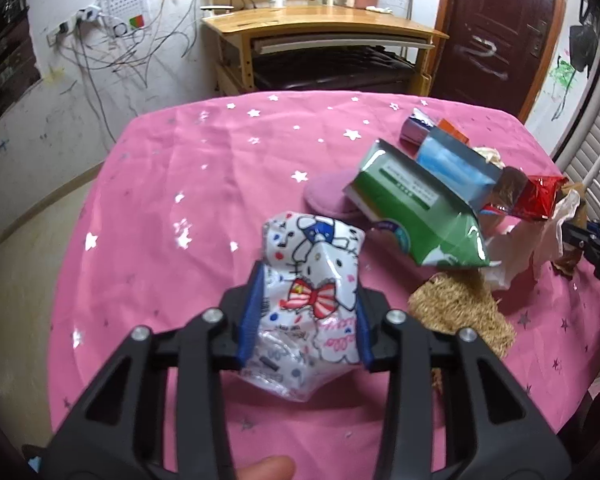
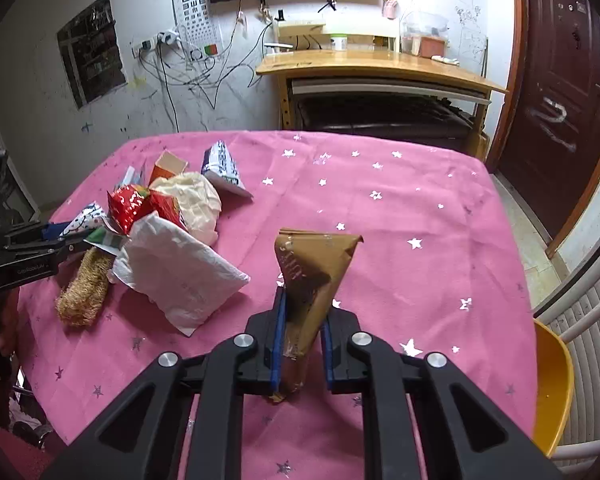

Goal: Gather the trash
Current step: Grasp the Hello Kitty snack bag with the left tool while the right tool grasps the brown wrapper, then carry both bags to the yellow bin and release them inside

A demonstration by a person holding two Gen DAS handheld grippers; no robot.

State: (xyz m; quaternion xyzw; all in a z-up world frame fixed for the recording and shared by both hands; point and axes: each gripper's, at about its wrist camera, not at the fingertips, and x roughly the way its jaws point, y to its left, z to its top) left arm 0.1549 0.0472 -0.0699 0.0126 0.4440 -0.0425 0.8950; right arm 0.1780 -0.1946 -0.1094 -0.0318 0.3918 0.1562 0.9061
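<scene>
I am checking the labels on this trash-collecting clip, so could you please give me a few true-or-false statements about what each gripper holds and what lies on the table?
1. The left gripper is shut on a white cartoon-cat wrapper. True.
2. The right gripper is open and holds nothing. False: it is shut on a brown wrapper.
3. The tablecloth is pink with silver stars. True.
4. The green carton stands upright, apart from the other trash. False: it lies tilted in the pile.
5. A yellow container sits beside the table's edge. True.
</scene>
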